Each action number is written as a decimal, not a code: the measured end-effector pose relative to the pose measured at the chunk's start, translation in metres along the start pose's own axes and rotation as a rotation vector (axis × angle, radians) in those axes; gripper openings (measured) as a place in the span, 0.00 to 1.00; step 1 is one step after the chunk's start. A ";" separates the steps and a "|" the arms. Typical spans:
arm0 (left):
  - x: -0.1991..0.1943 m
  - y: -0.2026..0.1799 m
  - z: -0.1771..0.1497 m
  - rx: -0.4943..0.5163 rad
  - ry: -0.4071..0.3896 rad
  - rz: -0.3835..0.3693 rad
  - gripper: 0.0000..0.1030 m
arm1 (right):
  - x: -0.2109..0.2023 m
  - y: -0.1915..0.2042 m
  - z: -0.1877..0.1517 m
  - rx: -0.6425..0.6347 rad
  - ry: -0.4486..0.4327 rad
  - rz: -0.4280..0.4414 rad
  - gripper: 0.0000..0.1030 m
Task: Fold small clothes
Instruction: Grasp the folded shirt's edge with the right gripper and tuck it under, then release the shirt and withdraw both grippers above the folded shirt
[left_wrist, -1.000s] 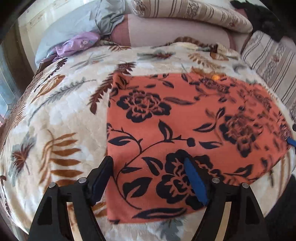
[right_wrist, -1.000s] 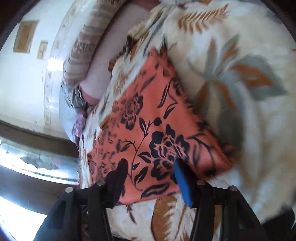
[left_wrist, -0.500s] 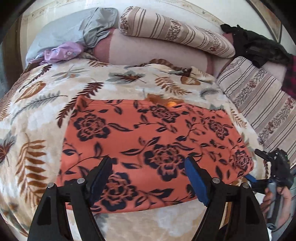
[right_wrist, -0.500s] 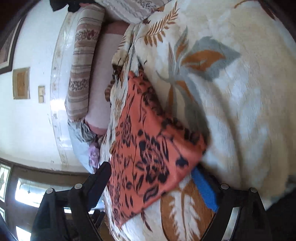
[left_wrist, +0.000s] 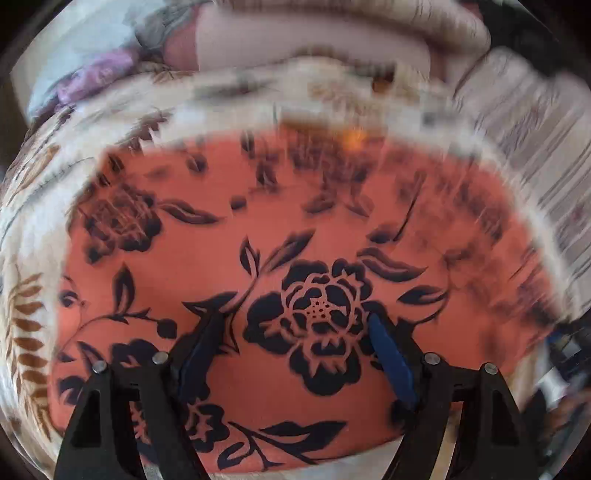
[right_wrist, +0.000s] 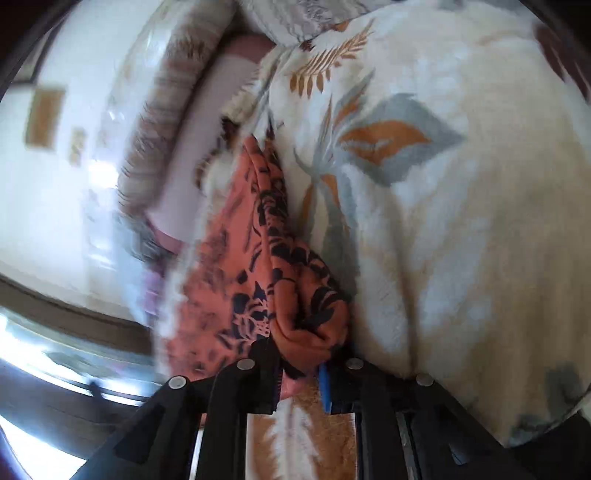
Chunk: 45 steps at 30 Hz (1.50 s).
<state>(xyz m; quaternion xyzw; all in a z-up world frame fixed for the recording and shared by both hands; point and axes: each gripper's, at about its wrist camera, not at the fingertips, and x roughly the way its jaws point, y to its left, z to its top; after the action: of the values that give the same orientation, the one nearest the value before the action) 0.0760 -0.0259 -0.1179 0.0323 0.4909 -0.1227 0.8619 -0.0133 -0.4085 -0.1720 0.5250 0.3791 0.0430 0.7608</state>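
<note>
Orange floral garment (left_wrist: 295, 229) lay on leaf-print blanket (right_wrist: 461, 221). Left gripper (left_wrist: 295, 332) fingers were opening, spread, apparently above it. Right gripper (right_wrist: 299, 365) fingers were closing, pinching its bunched edge.

Right gripper (right_wrist: 301, 363) jaws closing, pads pinching a bunched corner of orange floral cloth (right_wrist: 258, 258). Cloth extends ahead-left over leaf-print blanket (right_wrist: 461, 221).
</note>
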 end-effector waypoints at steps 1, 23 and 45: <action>-0.004 -0.005 -0.002 0.031 -0.043 0.022 0.81 | -0.006 -0.001 0.002 0.017 0.028 -0.010 0.21; 0.002 0.000 -0.008 0.000 -0.099 -0.013 0.85 | 0.097 0.123 0.130 -0.420 0.106 -0.232 0.11; -0.086 0.158 -0.060 -0.478 -0.072 -0.142 0.66 | 0.059 0.102 -0.013 -0.407 0.198 -0.173 0.85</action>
<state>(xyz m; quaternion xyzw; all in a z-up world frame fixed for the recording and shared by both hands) 0.0222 0.1526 -0.0860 -0.2112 0.4758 -0.0644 0.8514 0.0536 -0.3258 -0.1209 0.3196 0.4790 0.1043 0.8109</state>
